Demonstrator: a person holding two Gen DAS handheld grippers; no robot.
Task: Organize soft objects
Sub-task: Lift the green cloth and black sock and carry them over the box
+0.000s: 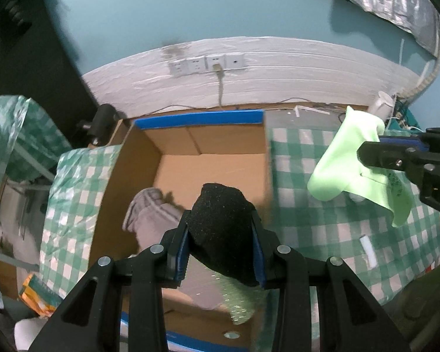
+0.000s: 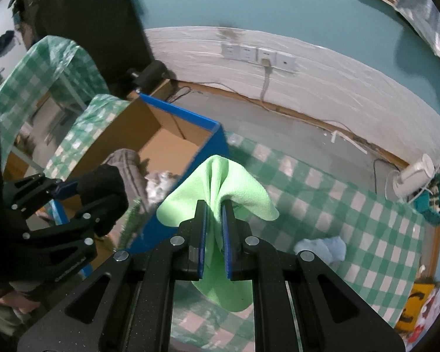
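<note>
My left gripper [image 1: 221, 221] is shut on a black sponge [image 1: 223, 228], holding it over the open cardboard box [image 1: 211, 146] with blue-taped edges. A green scrubby piece [image 1: 240, 302] hangs under the sponge. A grey striped cloth [image 1: 149, 214] lies inside the box at its left. My right gripper [image 2: 214, 205] is shut on a light green cloth [image 2: 234, 184], held just right of the box's blue wall [image 2: 190, 176]. The right wrist view shows the left gripper [image 2: 73, 196] with the black sponge [image 2: 105, 193] above the box. In the left wrist view the right gripper [image 1: 366, 152] carries the green cloth [image 1: 346, 161].
A green-and-white checked tablecloth [image 1: 337, 234] covers the table. A pale blue cloth [image 2: 322, 249] lies on it at the right, and a small white tube [image 1: 368, 249] too. A white wall with sockets [image 1: 208, 63] runs behind. A white device [image 2: 413, 176] stands at far right.
</note>
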